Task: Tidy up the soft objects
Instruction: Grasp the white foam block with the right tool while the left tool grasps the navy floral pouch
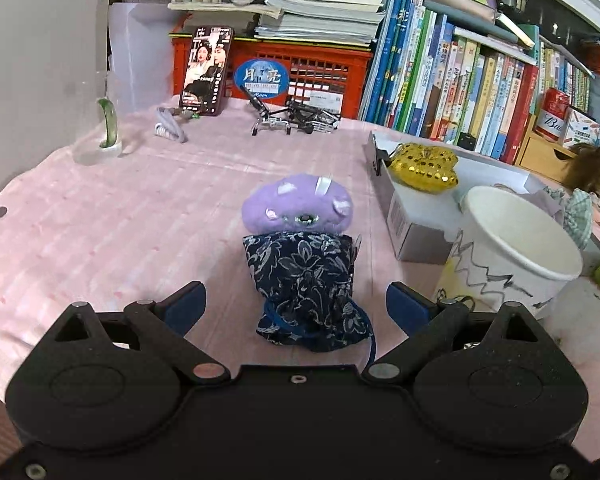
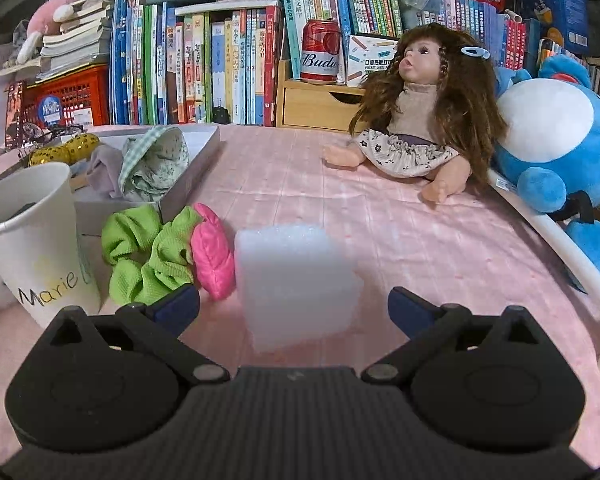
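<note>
In the left wrist view a dark blue floral cloth pouch [image 1: 306,280] lies on the pink tablecloth, with a purple plush [image 1: 296,204] just behind it. My left gripper [image 1: 296,306] is open, its blue fingers either side of the pouch's near end without touching it. In the right wrist view a white foam block [image 2: 294,284] stands on the cloth between the fingers of my open right gripper [image 2: 294,308]. Left of the block lie a pink padded piece [image 2: 214,256] and a green scrunchie [image 2: 148,252]. A grey box [image 2: 192,168] holds cloth items and a gold sequin piece [image 1: 424,166].
A white paper cup [image 1: 508,256] stands by the box; the paper cup [image 2: 36,236] is marked "Marie". A doll [image 2: 420,120] and a blue plush [image 2: 556,136] lie at the right. Books [image 1: 460,84], a red crate [image 1: 308,68], a phone [image 1: 206,72] and a small stand [image 1: 292,118] line the back.
</note>
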Tool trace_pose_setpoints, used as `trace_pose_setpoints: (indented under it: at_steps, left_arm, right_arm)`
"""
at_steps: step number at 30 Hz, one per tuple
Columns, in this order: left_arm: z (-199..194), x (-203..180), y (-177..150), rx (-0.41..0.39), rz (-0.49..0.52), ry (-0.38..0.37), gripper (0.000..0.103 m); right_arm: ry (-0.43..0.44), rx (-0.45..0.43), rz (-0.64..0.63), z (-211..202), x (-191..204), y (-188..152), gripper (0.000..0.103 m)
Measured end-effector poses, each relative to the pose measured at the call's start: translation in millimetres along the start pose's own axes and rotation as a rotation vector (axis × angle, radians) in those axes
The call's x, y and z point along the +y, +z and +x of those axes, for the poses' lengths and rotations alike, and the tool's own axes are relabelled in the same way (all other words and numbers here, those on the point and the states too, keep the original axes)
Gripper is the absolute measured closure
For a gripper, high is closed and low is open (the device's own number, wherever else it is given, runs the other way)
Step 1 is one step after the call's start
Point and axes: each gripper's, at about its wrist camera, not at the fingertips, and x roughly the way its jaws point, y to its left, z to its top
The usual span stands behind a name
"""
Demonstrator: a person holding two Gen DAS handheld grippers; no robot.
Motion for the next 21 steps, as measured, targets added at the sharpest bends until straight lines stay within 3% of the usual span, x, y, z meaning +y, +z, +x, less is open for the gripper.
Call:
trace_pose_setpoints:
  at_steps: [16, 19, 21]
  left_arm:
    - [10.6, -2.3, -3.2, 0.013, 0.006, -0.001, 0.014]
    - [10.3, -3.5, -4.1, 0.011, 0.015, -0.002, 0.020]
    - [9.6, -5.1, -4.6, 0.006, 0.026, -0.001, 0.031]
  right_arm:
    - [-0.011, 0.023, -0.047, 11.9, 5.0, -3.3, 0.000]
    - [-0.006, 0.031, -0.045, 12.7, 4.5, -2.8, 0.001]
    - [0.006, 0.036, -0.040, 13.1, 3.4, -1.5, 0.006]
